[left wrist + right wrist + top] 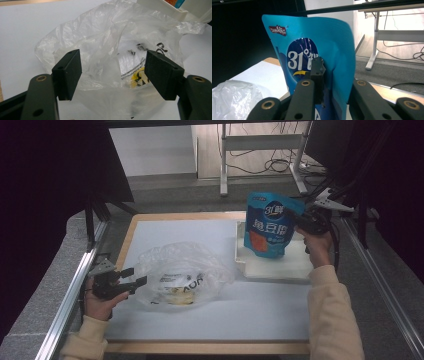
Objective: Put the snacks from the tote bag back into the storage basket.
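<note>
I count one blue pouch (270, 224), upright at two o'clock over the one white tray (272, 267), my right tongs (300, 222) clamped on its edge. One clear plastic bag (180, 272) lies at eight o'clock on the worktop (250, 310); my left tongs (132, 277) stand apart at its rim.

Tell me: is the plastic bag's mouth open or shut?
Open. The clear plastic bag gapes toward the left gripper, showing printed packaging inside; the jaws stand apart at its rim, not pinching it.
</note>
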Demonstrator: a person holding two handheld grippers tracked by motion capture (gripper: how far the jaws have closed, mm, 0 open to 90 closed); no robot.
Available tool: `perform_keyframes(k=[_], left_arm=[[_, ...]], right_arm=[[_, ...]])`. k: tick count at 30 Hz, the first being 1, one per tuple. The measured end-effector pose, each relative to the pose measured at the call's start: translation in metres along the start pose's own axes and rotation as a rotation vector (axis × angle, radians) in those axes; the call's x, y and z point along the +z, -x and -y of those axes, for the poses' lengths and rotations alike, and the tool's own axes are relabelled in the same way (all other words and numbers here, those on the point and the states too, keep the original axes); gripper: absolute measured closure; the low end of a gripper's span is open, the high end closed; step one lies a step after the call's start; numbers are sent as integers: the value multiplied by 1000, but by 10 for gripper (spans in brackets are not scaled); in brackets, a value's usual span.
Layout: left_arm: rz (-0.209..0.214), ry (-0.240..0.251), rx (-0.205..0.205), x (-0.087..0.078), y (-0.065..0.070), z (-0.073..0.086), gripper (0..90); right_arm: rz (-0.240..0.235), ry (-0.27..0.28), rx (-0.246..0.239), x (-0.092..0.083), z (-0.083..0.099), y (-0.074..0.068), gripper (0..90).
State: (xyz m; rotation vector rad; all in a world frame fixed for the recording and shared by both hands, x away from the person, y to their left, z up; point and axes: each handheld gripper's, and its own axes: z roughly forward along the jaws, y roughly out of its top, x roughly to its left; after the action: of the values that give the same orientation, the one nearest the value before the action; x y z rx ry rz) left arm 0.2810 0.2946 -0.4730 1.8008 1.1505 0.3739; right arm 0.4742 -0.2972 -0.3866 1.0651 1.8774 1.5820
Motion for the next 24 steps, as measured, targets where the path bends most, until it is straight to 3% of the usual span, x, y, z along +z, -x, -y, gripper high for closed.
perform_keyframes(k=[3, 9, 13, 17, 24], left_arm=[[2, 0, 2, 1, 1, -1, 305], [6, 2, 2, 1, -1, -1, 305], [10, 3, 3, 2, -2, -3, 305], [16, 2, 7, 4, -2, -4, 304], [21, 5, 6, 6, -2, -6, 304]], right_arm=[[5, -6, -11, -2, 0, -3, 759], [62, -3, -2, -7, 1, -8, 558], [83, -25, 3, -12, 6, -11, 491], [117, -45, 16, -19, 13, -11, 464], [129, -58, 34, -35, 24, -14, 449]])
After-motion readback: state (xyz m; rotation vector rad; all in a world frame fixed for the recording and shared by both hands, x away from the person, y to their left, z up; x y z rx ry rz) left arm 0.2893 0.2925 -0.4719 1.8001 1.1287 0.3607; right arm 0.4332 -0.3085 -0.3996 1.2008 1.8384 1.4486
